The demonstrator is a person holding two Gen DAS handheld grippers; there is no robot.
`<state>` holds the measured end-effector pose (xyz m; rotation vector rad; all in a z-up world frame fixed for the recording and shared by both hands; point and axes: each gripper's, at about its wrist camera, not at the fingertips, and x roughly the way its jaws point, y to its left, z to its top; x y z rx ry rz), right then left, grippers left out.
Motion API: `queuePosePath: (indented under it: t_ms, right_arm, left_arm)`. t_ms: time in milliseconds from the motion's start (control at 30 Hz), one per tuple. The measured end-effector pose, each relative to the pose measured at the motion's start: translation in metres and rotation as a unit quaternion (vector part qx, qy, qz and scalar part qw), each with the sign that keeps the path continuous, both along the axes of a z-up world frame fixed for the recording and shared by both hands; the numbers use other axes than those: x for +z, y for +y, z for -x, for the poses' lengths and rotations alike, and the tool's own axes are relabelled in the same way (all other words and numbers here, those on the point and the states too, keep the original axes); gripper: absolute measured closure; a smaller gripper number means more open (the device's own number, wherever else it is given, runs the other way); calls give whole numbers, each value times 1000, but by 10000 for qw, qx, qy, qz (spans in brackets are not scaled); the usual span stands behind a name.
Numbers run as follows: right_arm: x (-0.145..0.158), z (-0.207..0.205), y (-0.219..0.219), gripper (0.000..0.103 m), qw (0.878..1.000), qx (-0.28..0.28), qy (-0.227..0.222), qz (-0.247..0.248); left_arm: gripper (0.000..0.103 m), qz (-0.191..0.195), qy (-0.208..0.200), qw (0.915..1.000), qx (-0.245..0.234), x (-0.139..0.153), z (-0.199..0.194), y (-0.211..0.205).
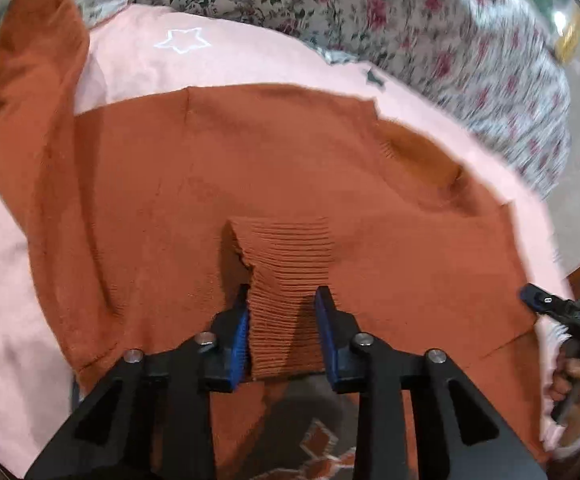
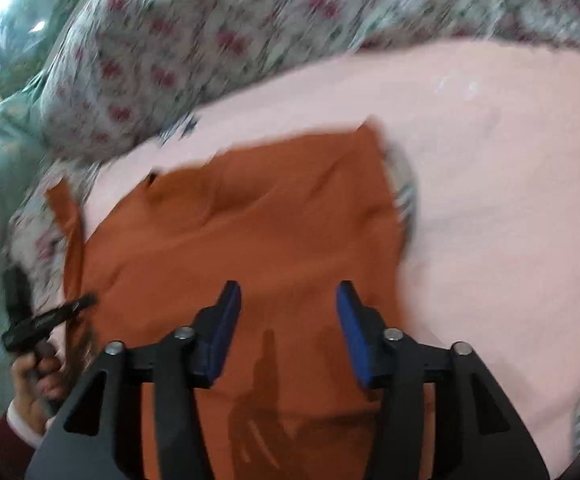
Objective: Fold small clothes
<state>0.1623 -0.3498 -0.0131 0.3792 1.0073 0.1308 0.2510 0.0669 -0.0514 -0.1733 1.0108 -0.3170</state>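
A small rust-orange knit sweater [image 1: 250,168] lies spread on a pink cloth [image 1: 226,56]. One sleeve [image 1: 30,92] stretches up the left side. My left gripper [image 1: 283,296] is shut on the sweater's ribbed cuff [image 1: 290,264], which is folded in over the body and stands between the blue pads. The sweater also shows in the right wrist view [image 2: 242,240]. My right gripper [image 2: 288,292] is open and empty just above the orange fabric. It also appears at the right edge of the left wrist view [image 1: 546,304].
A floral bedsheet [image 1: 430,32] covers the bed beyond the pink cloth [image 2: 510,200]. A pale green quilt [image 2: 6,160] lies at the left in the right wrist view. The other hand and gripper [image 2: 38,316] show at the sweater's left edge.
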Motion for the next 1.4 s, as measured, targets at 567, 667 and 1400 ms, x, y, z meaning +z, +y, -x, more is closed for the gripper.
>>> queuePosePath:
  t_ms: [567,667,1400]
  right_arm:
    - [27,27,58,50,9963,522,-170,-666]
    - [27,25,70,50,9953,675,-119,-684]
    - [41,45,73,50,9948,655,-298,-721]
  left_arm:
    - [16,-1021,-524,9784,1717,73,-109,111]
    - [15,-1317,-333,9699,2018,71,-162,133]
    - [100,-558,-1485,9832,903,103,-80,61]
